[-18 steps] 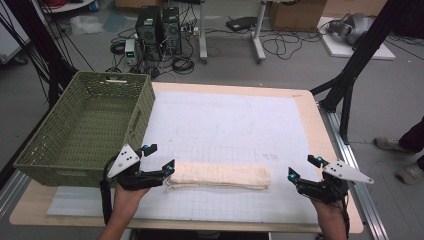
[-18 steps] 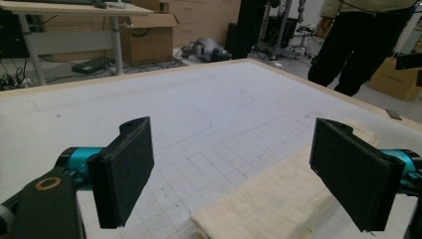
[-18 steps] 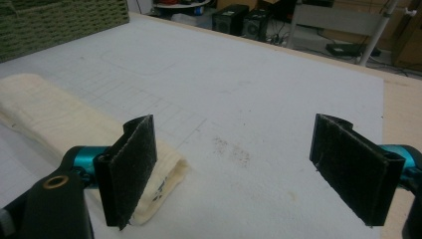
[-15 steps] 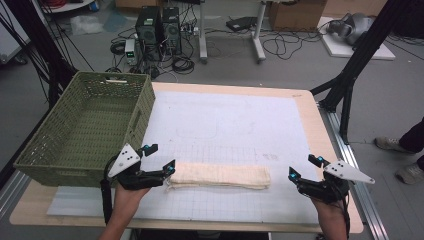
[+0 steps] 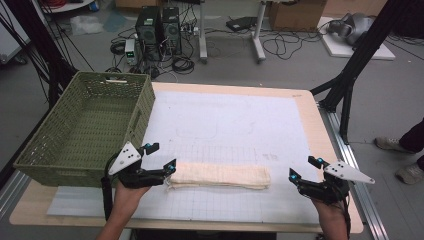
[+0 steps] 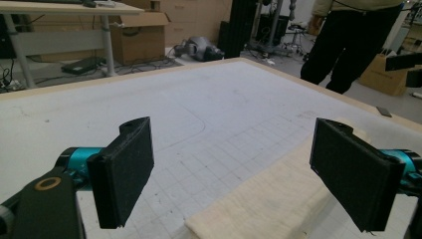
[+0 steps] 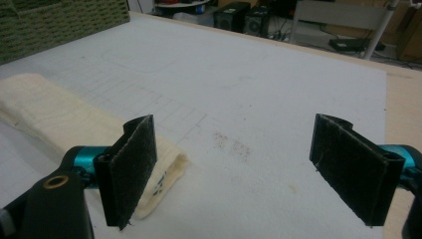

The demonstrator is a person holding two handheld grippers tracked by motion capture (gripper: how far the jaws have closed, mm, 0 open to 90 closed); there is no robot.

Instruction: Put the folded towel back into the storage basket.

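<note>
Your left gripper (image 5: 161, 157) is spread wide and holds nothing; the folded cream towel (image 5: 220, 175) has its near end low between those fingers (image 6: 124, 174). Your right gripper (image 5: 303, 168) gapes just as wide, empty, the towel's other end just beside its left finger (image 7: 128, 167). Farther off sits the green basket (image 5: 35, 165).

Two bare forearms come up from the bottom edge. The left hand (image 5: 125, 192) holds the left black two-jaw gripper with blue tips (image 5: 162, 156). Its jaws are spread wide apart and point to the right. The right hand (image 5: 327, 210) holds the right black two-jaw gripper with blue tips (image 5: 303, 167). Its jaws are also spread wide and point to the left. Each gripper has a grey three-cornered plate on top.
</note>
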